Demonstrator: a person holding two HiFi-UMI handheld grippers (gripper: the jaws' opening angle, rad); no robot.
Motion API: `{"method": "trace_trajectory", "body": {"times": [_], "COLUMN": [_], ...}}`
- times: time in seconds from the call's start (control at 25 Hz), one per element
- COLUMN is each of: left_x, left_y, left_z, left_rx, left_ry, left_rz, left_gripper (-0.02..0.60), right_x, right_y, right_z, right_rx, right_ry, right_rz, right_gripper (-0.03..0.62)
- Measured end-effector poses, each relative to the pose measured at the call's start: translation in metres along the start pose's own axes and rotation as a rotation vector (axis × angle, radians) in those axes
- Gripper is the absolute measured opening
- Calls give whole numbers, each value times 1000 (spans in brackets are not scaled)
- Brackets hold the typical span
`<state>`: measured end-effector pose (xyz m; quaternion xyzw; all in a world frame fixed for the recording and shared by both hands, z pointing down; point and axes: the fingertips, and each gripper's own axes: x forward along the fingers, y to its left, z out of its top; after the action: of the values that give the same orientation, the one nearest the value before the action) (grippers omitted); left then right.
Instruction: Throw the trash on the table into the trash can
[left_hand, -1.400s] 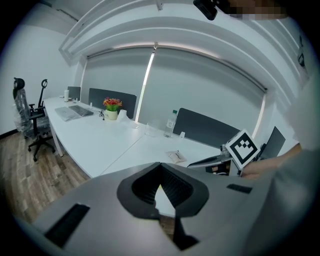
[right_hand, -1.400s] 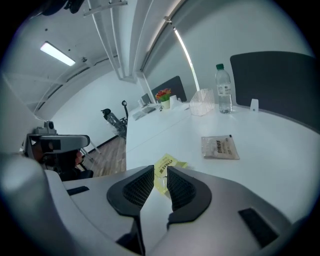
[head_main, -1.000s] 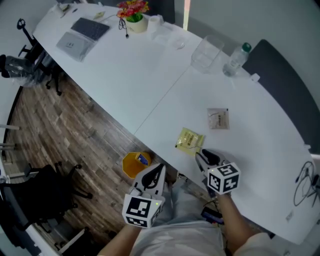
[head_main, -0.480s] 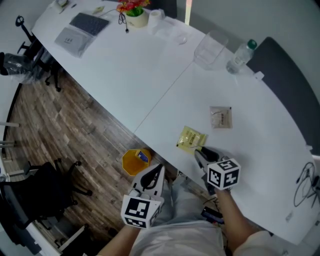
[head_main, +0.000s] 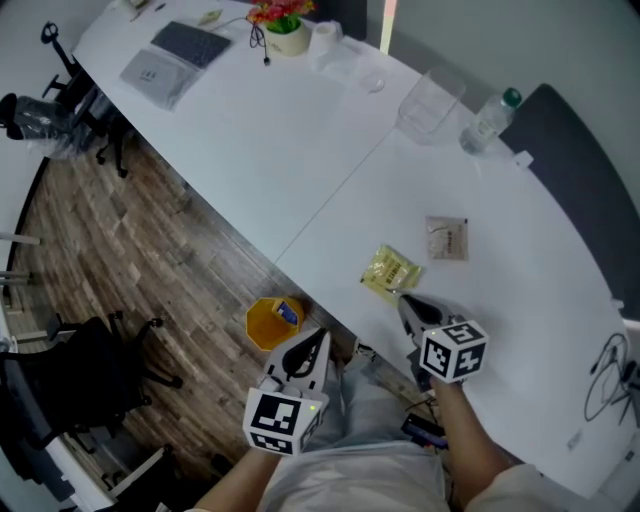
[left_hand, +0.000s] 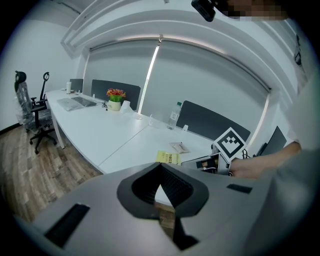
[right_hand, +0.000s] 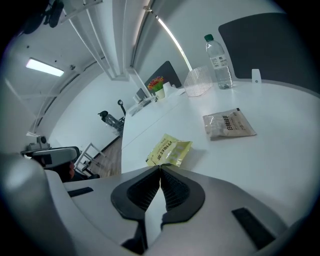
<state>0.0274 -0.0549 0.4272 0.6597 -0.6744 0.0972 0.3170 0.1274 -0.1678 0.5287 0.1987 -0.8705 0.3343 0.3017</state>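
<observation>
I am working the right hand-held gripper (head_main: 408, 303) at the near edge of the white surface (head_main: 300, 150). Its jaws have just been closing and are now standing together, tip to tip, right on the near edge of the yellow packet (right_hand: 170, 151). In the right gripper view the packet's edge seems to be running into the tips, so I am reading this as a pinch on that edge. The view is too tight there for me to be sure the film is truly caught.

The packet is lying flat on the surface at about 11 o'clock from the gripper in the head view. It is looking like a thin, crinkled foil sachet, so I am expecting it to be light, limp and a little slick, flopping down once it is lifted. An edge or corner pinch is the only real hold, and I am judging that a deeper bite would be safer than the very rim.

A pale packet (head_main: 447, 238) is waiting at 1 o'clock from the yellow one, well apart from it. It looks just as flimsy.

The trash can (head_main: 270, 322) is sitting on the floor at 8 o'clock from the yellow packet, just off the surface's edge.

The left hand-held gripper (head_main: 310, 345) is hanging beside the can with its jaws together on nothing.
</observation>
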Motion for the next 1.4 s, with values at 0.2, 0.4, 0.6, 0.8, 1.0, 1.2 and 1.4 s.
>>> {"method": "trace_trajectory", "body": {"times": [0.2,0.4,0.6,0.8,1.0,1.2,1.4], "left_x": [-6,-14,-27,-44,-65,-89,-113], "left_y": [0,2,9,19,33,50,65], "left_z": [4,7,11,12,14,12,8], "left_rx": [-5,-8,-26,-36,-53,-76,-106], "left_ry": [-21,-44,-63,-91,-119,-148,-176], "left_rz": [7,22,50,82,130,190,243], "left_gripper": [0,0,0,0,0,0,0], "right_x": [-6,-12,-17,-18,-13,-5,5], "right_y": [12,25,43,65,92,121,149], "right_z": [9,15,18,22,26,23,20], "right_rx": [-22,-42,-58,-81,-129,-174,-230], "right_ry": [-14,-20,-24,-21,-8,20,56], "right_rz": [21,42,67,98,141,192,240], "right_gripper": [35,35,35,35,35,35,35]}}
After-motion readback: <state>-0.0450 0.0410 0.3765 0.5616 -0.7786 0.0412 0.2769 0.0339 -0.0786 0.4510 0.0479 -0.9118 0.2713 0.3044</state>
